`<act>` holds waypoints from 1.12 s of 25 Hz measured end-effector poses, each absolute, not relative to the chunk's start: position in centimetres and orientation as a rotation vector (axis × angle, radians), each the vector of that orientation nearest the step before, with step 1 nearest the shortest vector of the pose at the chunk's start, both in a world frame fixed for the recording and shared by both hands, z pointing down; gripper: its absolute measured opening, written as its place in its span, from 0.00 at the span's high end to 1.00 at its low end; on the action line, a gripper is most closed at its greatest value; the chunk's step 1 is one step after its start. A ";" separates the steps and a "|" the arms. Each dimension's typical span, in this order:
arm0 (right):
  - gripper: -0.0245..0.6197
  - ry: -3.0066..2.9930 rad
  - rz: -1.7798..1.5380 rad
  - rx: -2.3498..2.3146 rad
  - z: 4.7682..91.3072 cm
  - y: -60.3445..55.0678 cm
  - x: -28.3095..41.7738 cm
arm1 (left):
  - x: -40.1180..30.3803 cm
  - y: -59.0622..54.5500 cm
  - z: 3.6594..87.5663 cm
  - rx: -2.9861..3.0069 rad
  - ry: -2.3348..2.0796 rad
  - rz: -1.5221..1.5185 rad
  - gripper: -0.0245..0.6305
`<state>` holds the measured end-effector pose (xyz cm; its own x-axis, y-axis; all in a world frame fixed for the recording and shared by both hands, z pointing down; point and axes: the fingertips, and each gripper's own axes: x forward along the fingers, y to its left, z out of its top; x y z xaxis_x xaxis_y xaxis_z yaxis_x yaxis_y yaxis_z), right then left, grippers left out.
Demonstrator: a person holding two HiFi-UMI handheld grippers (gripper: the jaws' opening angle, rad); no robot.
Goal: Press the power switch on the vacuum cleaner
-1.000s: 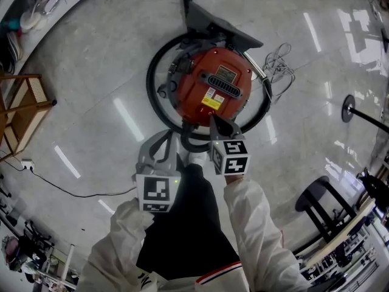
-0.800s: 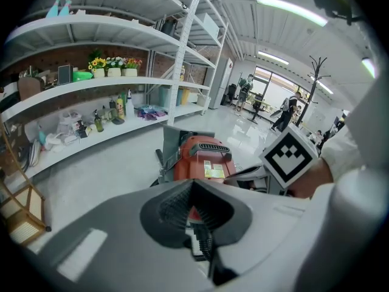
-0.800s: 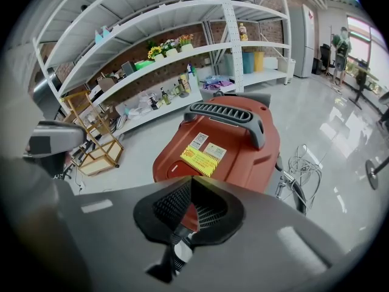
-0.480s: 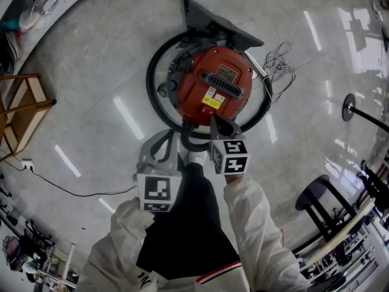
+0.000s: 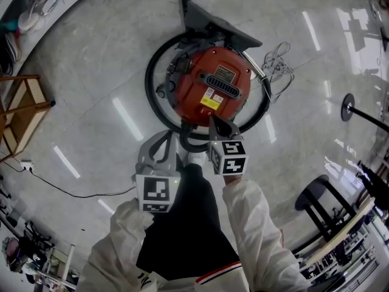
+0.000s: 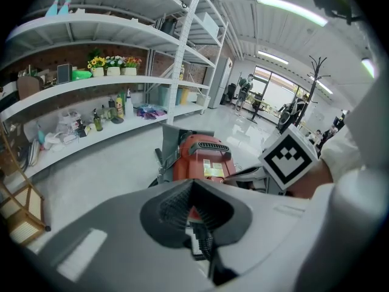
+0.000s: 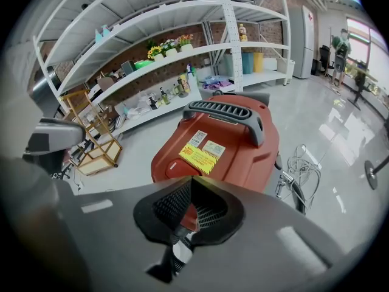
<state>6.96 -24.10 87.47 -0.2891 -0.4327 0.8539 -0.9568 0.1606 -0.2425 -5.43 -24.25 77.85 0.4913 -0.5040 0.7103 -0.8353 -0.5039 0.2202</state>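
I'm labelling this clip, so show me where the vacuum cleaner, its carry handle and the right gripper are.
vacuum cleaner [image 5: 193, 81]: head view, red top of its body.
carry handle [image 7: 226, 109]: right gripper view, slotted grey grip.
right gripper [image 5: 214, 120]: head view, at its closed tips.

Hose [image 5: 147, 81] around vacuum cleaner [image 5: 193, 83]

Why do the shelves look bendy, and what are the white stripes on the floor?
Left gripper view and right gripper view: the wide-angle lens bows the shelves and darkens the corners. Head view: the stripes are lights glaring off the shiny floor; the vacuum cleaner looks sharp.
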 end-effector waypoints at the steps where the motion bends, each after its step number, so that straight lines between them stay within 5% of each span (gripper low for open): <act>1: 0.96 -1.818 1.075 1.321 87.5 -24.1 7.0 | -5.4 -24.2 77.9 2.185 -1.098 0.786 0.96; 28: 0.96 -1.800 1.070 1.399 84.7 -22.6 9.5 | -4.7 -23.1 75.1 2.279 -1.094 0.824 0.96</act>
